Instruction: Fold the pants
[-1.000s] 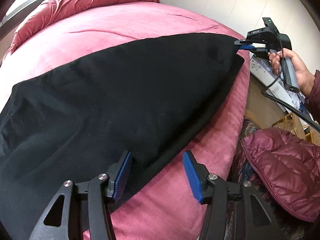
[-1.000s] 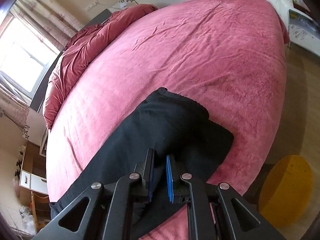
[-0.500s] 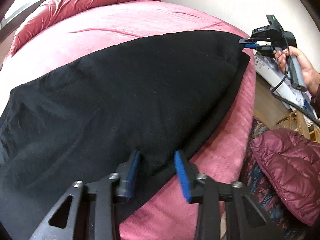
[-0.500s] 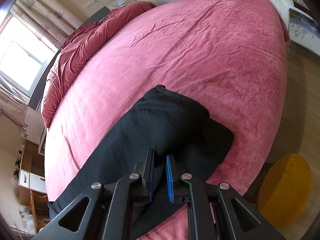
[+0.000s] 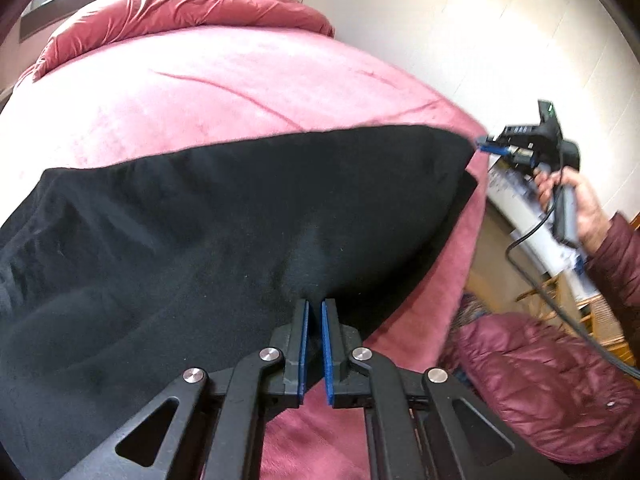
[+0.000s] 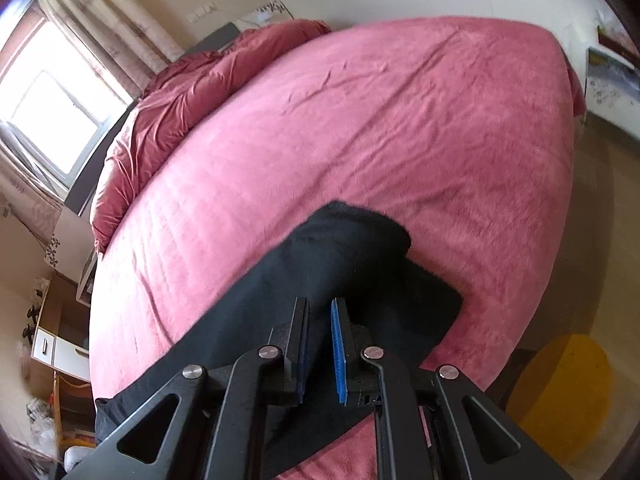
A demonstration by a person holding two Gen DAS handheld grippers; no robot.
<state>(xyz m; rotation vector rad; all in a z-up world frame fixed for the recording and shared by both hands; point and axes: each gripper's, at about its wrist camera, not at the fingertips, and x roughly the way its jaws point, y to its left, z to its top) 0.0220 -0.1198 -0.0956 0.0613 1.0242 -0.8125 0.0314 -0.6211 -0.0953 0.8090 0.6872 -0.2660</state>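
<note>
Two grips are on the cloth now, and both look thin. The black pants point(image 5: 224, 232) lie spread along the near edge of the pink bed point(image 5: 240, 92), one end reaching toward the far corner. The left gripper point(image 5: 313, 344) has its blue pads pinched together on a small tent of fabric at the near hem, and the cloth rises to a peak right at the tips. The right gripper point(image 6: 320, 344) is clamped on the other end of the pants point(image 6: 340, 264), with black fabric pressed between its pads (seen from the left wrist camera, that same tool point(image 5: 486, 146) sits at the far corner in the person's hand point(image 5: 576, 204)).

The risk: a shallow bite. If either pinch holds only the top layer, the lower layer would stay on the bed and the fold would come out split and uneven. A quick lift could slip the fabric clean out of the left pads, since so little is caught there. Uneven pulling by the two hands would likely skew the crease. Fuzzy bedding may also drag on the cloth and bunch it.
</note>
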